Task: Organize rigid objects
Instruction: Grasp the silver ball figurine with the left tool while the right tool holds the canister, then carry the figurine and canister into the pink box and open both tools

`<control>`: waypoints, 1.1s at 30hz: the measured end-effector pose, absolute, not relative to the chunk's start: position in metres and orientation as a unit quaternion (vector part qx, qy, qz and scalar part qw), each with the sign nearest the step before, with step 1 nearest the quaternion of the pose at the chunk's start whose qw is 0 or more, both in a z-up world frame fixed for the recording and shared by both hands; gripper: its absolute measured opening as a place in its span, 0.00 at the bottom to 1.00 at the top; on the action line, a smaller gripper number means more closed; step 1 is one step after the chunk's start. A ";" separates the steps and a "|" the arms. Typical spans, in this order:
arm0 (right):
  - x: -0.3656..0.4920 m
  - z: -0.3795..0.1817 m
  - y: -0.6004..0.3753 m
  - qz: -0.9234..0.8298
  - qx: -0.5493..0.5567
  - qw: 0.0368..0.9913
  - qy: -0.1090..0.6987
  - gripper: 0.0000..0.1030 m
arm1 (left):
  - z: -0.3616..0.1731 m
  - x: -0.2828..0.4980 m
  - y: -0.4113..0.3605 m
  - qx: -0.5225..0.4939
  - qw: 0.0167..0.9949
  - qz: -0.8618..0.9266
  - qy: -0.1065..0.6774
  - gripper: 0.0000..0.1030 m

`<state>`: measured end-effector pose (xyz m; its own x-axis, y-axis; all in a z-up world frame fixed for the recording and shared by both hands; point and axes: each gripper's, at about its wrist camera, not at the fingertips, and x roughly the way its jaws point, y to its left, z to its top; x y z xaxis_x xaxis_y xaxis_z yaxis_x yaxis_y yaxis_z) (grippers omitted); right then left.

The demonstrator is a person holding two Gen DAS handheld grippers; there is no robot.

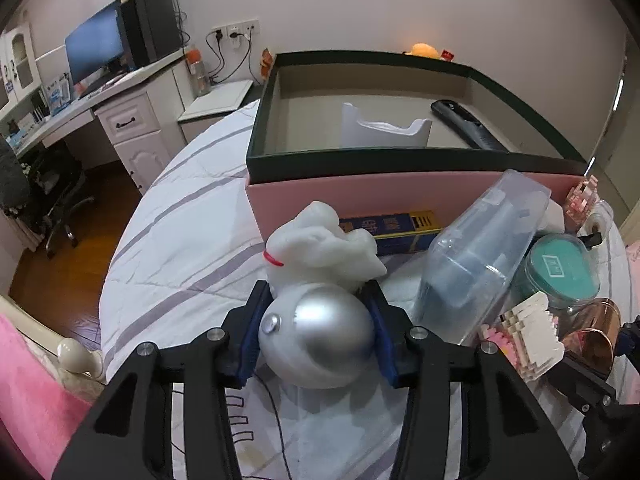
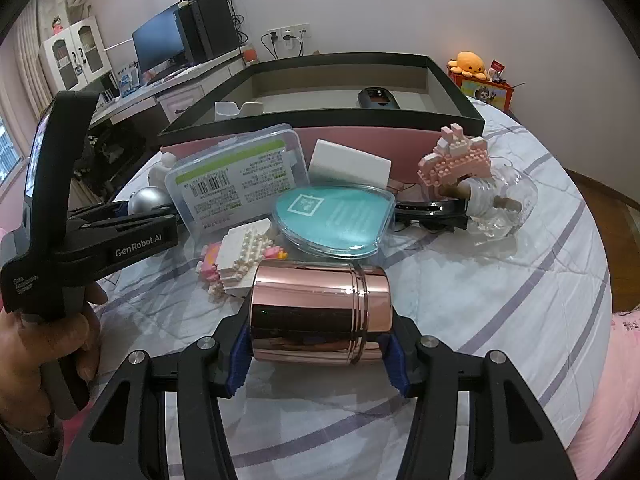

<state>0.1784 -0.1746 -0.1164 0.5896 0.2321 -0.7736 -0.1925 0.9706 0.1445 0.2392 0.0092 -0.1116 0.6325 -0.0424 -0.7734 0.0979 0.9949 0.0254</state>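
Pickup step: the left gripper clamps the white-and-silver figurine, the right gripper clamps the rose-gold canister; next, likely lift both into the pink box.

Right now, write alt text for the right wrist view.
The right claw grips a rose-gold canister lying sideways over a striped bedsheet. Beyond it sit brick models, a teal-lidded case and an open pink box; the left claw holds a silver ball.
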 end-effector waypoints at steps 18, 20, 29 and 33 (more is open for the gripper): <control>0.162 -0.090 -0.172 0.135 0.023 0.901 0.411 0.53 | -0.074 0.185 0.032 -0.012 0.918 -0.036 0.394 0.46; 0.160 -0.084 -0.173 0.137 0.026 0.904 0.405 0.53 | -0.066 0.182 0.032 -0.015 0.921 -0.039 0.387 0.46; 0.181 -0.038 -0.180 0.149 0.030 0.919 0.363 0.53 | -0.021 0.194 0.015 -0.015 0.936 -0.058 0.347 0.46; 0.212 -0.016 -0.186 0.150 0.029 0.927 0.344 0.53 | 0.002 0.220 0.006 -0.011 0.941 -0.067 0.332 0.46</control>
<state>0.2116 -0.1862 -0.0156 0.7186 0.2974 -0.6286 -0.2581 0.9534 0.1560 0.2197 0.0056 0.0018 0.7709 -0.1341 -0.6227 0.1196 0.9907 -0.0653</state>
